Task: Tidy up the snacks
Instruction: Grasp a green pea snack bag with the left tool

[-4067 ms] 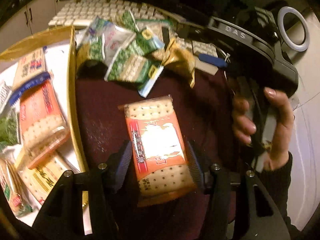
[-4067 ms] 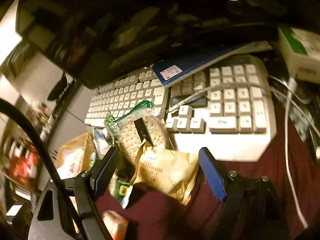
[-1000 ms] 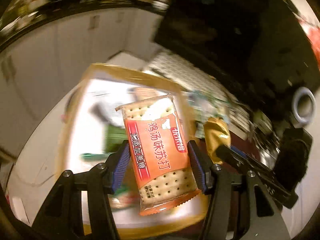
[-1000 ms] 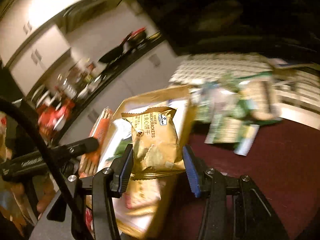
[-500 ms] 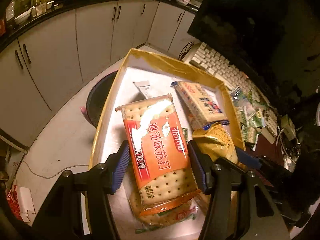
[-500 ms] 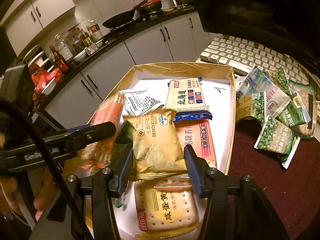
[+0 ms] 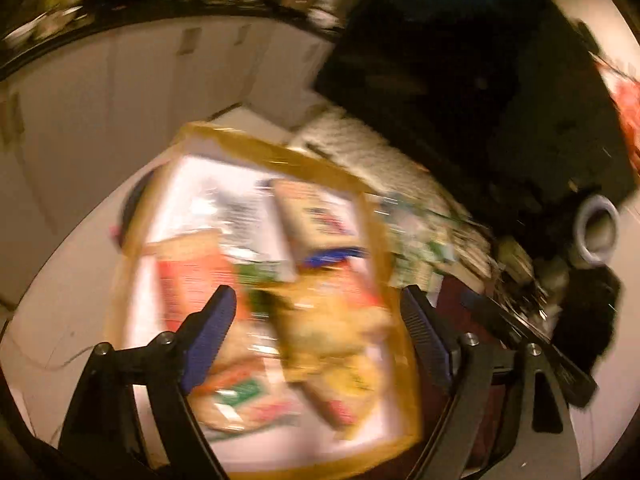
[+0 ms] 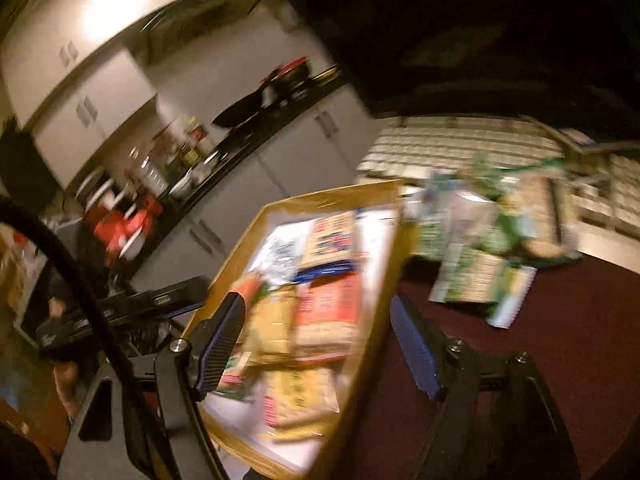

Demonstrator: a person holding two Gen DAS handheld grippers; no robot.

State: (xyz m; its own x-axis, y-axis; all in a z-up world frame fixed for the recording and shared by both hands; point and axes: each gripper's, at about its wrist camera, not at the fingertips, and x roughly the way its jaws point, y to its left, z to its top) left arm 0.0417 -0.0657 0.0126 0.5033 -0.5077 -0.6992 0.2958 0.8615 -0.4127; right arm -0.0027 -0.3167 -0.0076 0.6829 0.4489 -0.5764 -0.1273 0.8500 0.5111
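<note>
Change: both packets that I had clamped half a second before were gone from my fingers and lay in the box [image 7: 256, 148].
Left gripper [image 7: 316, 320]: fingers spread wide and empty, hovering above the box; the orange cracker packet [image 7: 188, 276] lay on the left side of the box floor.
Right gripper [image 8: 316, 340]: also wide open, holding nothing, over the box's near right wall; the gold cracker bag [image 8: 272, 328] sat among the other packs.
Blur: both views were smeared by motion, so I could not read how the packs overlapped.
Left to do: the green snack packets [image 8: 480, 256] lay in a heap on the maroon cloth [image 8: 560, 360] beside the keyboard [image 8: 460, 144], outside the box.
Meaning: I judged two more snacks filed and the green heap next.
</note>
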